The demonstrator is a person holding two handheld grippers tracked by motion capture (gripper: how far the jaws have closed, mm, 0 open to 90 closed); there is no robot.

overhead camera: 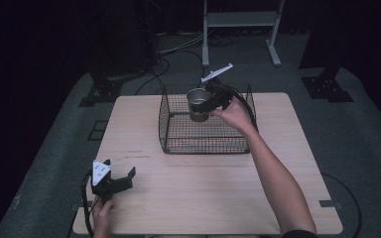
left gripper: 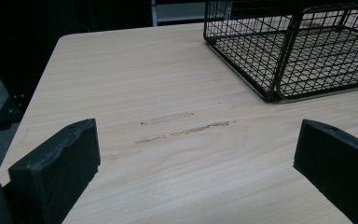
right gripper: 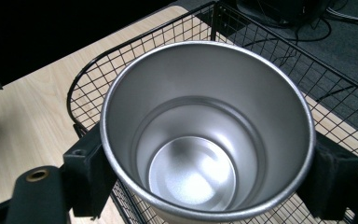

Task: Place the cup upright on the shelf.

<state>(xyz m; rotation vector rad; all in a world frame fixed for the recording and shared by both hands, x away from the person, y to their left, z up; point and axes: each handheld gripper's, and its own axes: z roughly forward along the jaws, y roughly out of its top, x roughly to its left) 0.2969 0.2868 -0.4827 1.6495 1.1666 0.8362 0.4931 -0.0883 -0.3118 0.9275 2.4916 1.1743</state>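
- Where the high view looks down on the worktop (overhead camera: 203, 193), the right tool (overhead camera: 209, 105) pinches a metal cup (overhead camera: 198, 100) above the far part of the wire basket (overhead camera: 203, 144); the left tool (overhead camera: 115, 181) rests at the near left corner, jaws spread.
- In the left gripper view, the left tool (left gripper: 196, 158) has its jaws wide apart over bare wood, the basket (left gripper: 279, 88) far right.
- In the right gripper view, the right tool (right gripper: 205, 177) clamps the cup (right gripper: 200, 140) on both sides, mouth up and empty, over the basket (right gripper: 93, 79).

no readable text, label or brand anywhere; table scuffs perhaps just marks
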